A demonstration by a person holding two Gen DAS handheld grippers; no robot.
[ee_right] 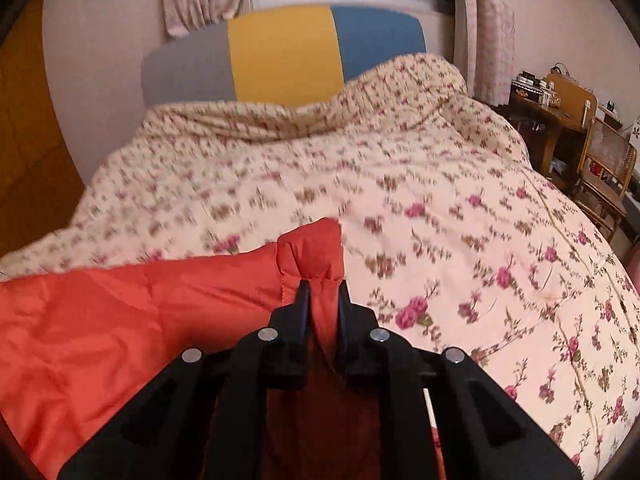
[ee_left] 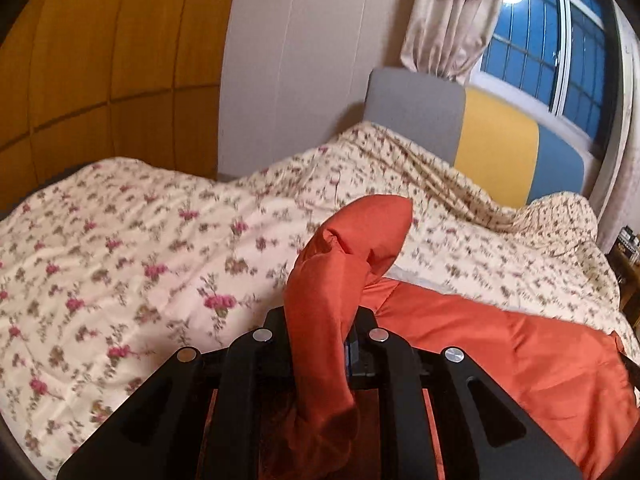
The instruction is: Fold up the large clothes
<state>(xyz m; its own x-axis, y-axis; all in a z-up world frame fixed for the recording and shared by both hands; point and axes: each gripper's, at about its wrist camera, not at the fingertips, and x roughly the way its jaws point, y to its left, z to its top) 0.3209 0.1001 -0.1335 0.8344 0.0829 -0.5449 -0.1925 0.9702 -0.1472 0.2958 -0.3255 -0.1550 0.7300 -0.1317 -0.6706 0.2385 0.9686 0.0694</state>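
Observation:
An orange-red padded garment (ee_left: 500,352) lies on a floral quilt (ee_left: 120,248) on the bed. In the left wrist view my left gripper (ee_left: 320,320) is shut on a corner of it, and the pinched cloth stands up in a bulging fold (ee_left: 360,232) that hides the fingertips. In the right wrist view my right gripper (ee_right: 322,292) is shut on another edge of the orange-red garment (ee_right: 120,320), with a puffed corner (ee_right: 312,248) rising just past the black fingers (ee_right: 303,296). The rest of the garment spreads out to the left of that grip.
The floral quilt (ee_right: 440,220) covers the whole bed and is bunched up near a grey, yellow and blue headboard (ee_right: 280,52). Wooden chairs and a cluttered desk (ee_right: 560,120) stand to the right of the bed. A wooden wardrobe wall (ee_left: 100,60) is on the left.

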